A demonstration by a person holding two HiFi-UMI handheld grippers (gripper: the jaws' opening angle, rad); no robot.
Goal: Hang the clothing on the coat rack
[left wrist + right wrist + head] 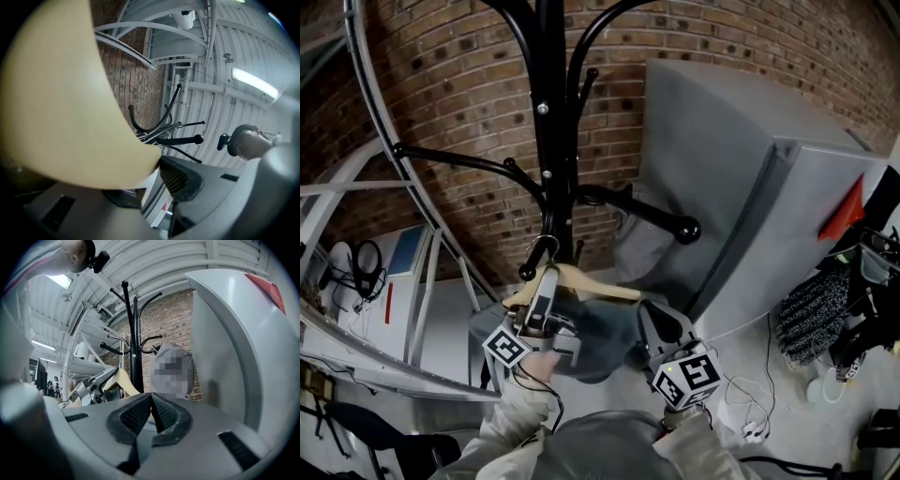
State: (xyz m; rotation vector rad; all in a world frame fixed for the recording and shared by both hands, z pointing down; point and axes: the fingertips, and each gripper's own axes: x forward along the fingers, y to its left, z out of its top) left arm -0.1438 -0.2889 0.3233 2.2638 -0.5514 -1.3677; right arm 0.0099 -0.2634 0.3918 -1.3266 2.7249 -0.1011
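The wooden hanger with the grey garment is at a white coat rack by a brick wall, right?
No: the coat rack is black, not white, as the head view shows. The wooden hanger, grey garment and brick wall are right.

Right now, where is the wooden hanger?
Head view, centre-left: the wooden hanger sits in the jaws of the left gripper, close to the pole of the black coat rack, with the grey garment draped under it.

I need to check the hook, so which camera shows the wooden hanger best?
The head view: the wooden hanger shows with hook and arm, near the coat rack. The left gripper view gives only a cream blur; the right gripper view, one small piece.
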